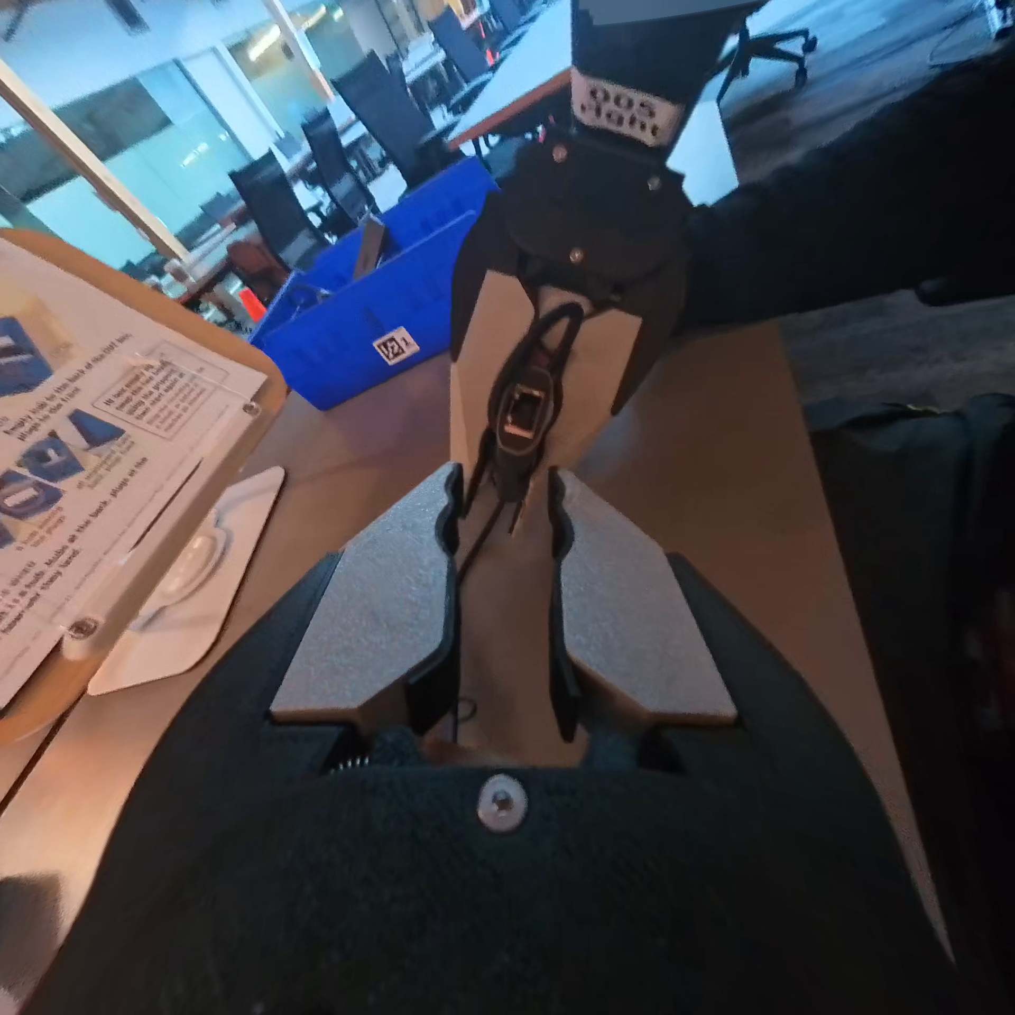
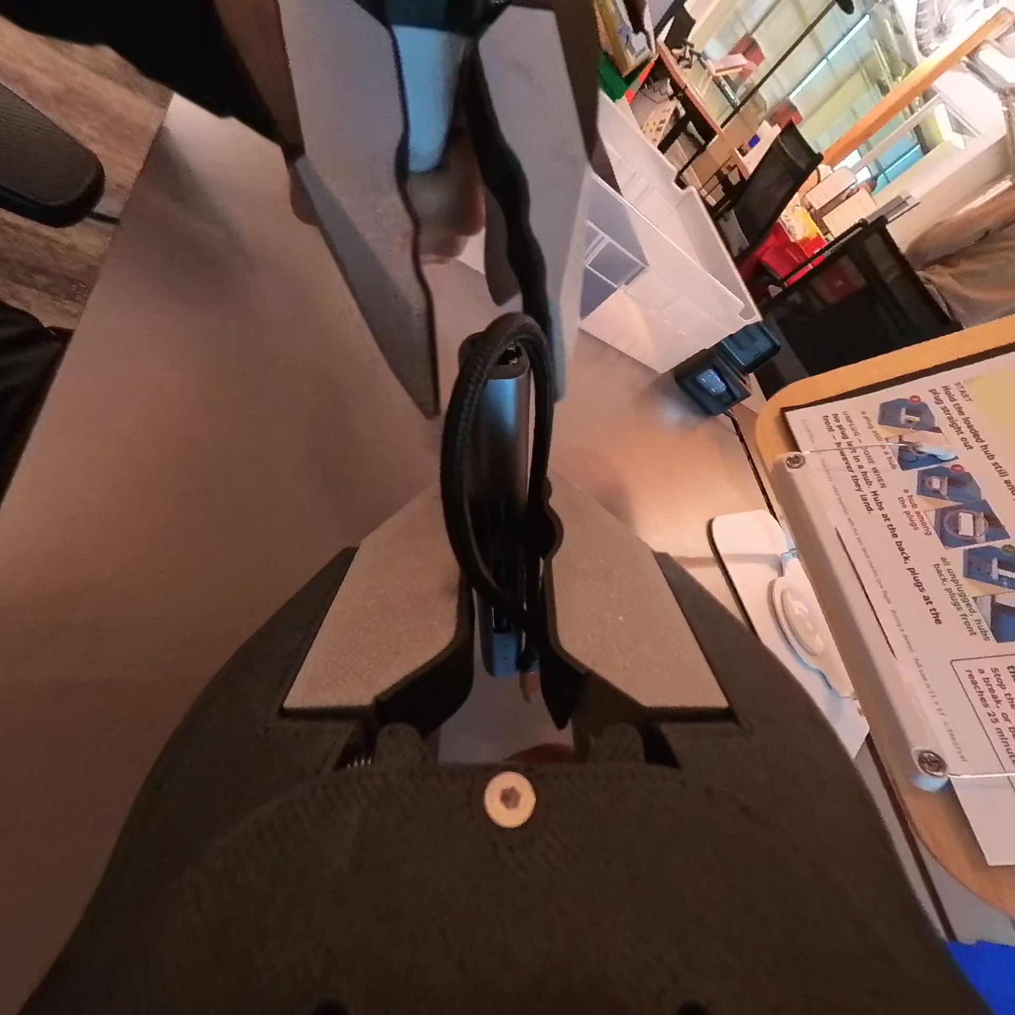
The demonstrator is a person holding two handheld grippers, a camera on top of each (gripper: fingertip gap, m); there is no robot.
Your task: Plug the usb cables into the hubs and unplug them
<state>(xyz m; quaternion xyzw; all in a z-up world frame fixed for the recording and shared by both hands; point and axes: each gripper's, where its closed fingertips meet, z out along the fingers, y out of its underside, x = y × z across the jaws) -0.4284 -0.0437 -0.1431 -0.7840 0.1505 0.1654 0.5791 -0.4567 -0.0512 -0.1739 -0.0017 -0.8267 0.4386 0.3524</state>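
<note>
Left wrist view: the left gripper (image 1: 502,489) has its two grey-padded fingers (image 1: 384,582) parted with a clear gap between them, and nothing is clamped there. Just past the fingertips hangs the hub (image 1: 519,417), end-on, its open port facing the camera, with a thin black cable (image 1: 478,541) trailing down through the gap. The right gripper (image 1: 571,307) reaches in from the far side and holds the hub at its other end. Below lies the table (image 1: 714,494). A blue bin (image 1: 351,324) stands at the back of it, left of the right gripper. At the left edge a printed instruction sheet (image 1: 110,439) sits on a wooden board, with a white card (image 1: 192,576) lying beside it.

Right wrist view: the right gripper (image 2: 508,527) is closed onto the hub (image 2: 502,439), its pads pressing the grey body from both sides. A braided black cable (image 2: 458,467) loops around the hub, and a blue-tipped plug (image 2: 497,653) shows low between the fingers, near the palm. The left gripper (image 2: 483,351) points in from the top, its fingers spread wide either side of the hub's far end, with one fingertip just beside the cable loop. Whether it touches is unclear. A clear plastic box (image 2: 659,274) stands on the table (image 2: 192,439) to the right, with the instruction sheet (image 2: 906,522) lower right.
</note>
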